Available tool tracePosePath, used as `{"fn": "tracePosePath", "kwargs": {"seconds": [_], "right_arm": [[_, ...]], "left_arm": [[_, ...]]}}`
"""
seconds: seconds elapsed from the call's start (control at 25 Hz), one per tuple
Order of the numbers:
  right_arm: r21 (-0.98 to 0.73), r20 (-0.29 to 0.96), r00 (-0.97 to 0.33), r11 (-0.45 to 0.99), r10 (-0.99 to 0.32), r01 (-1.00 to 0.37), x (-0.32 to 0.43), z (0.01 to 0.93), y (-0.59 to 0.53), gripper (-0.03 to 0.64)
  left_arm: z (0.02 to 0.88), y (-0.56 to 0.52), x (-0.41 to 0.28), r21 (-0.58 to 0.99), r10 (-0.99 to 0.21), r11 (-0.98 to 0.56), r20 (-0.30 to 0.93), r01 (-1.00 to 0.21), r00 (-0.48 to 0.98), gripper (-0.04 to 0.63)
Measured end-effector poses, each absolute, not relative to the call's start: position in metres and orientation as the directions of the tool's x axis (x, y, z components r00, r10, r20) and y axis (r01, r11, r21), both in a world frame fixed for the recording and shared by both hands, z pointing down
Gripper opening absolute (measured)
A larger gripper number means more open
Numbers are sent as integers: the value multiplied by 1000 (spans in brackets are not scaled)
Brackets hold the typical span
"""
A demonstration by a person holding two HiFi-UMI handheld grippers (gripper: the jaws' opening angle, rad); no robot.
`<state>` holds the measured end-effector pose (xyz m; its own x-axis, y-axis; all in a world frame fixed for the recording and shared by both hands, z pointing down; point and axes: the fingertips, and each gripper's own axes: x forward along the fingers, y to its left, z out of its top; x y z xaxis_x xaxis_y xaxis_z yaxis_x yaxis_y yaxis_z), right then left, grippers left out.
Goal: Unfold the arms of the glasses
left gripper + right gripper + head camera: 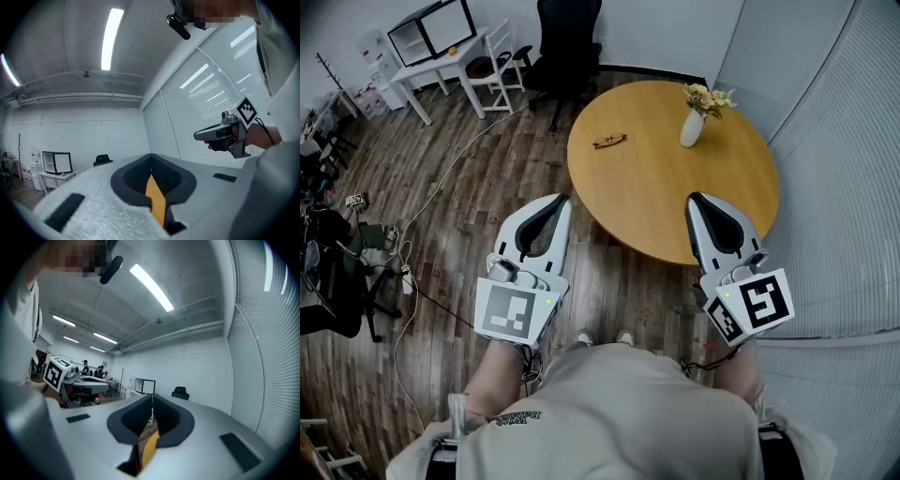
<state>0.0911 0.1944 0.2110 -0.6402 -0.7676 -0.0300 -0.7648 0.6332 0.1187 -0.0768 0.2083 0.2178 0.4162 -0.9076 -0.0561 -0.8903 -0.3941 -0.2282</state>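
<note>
The folded glasses [609, 141] lie on the far left part of the round wooden table [656, 206], well ahead of both grippers. My left gripper [562, 200] hangs level over the floor, just short of the table's near left edge. Its jaws are shut with nothing between them [151, 157]. Over the table's near right edge my right gripper [694, 198] is level too, jaws together and empty [152, 397]. Each gripper shows in the other's view: the right gripper [220, 133] and the left gripper [79, 380]. Neither gripper view shows the glasses.
A white vase with flowers [694, 122] stands on the table's far right part. A black office chair [567, 47] sits behind the table and a white desk with a chair [441, 66] at the far left. Cables run over the wooden floor [441, 187]. Slatted walls [834, 141] close the right side.
</note>
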Motion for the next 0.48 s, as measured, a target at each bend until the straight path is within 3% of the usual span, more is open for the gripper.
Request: {"fn": "tracePosePath", "kwargs": {"seconds": [0.48], "right_arm": [[32, -59, -632, 631, -773, -775, 126, 215, 186, 34]], "left_arm": [[233, 204, -51, -235, -912, -389, -41, -891, 409, 21]]}}
